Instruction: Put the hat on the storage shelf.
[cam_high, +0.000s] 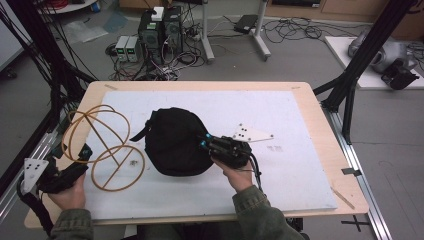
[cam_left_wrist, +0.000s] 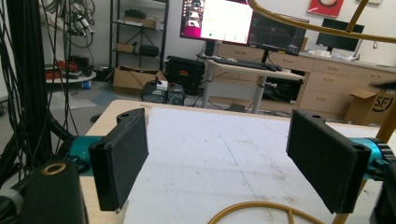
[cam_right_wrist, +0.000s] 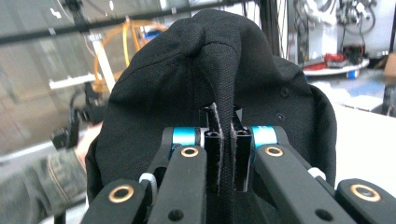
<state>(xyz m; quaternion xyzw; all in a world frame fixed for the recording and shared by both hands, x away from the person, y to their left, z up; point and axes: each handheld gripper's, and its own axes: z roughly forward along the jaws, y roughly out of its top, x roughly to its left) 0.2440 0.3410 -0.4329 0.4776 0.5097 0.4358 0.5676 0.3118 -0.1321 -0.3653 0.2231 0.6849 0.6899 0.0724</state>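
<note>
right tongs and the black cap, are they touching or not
Touching. In the right gripper view the right tongs are shut on a fold of the black cap, with the fabric pinched between the jaws. The high view agrees.

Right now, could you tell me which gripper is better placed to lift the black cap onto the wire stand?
The right gripper: its jaws are already shut on a fold of the black cap. The left gripper is open by the wire stand, holding nothing.

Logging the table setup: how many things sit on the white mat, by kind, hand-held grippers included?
Black cap: 1
Yellow wire stand: 1
Hand-held grippers: 2, left hand-held gripper and right hand-held gripper
Total: 4
</note>
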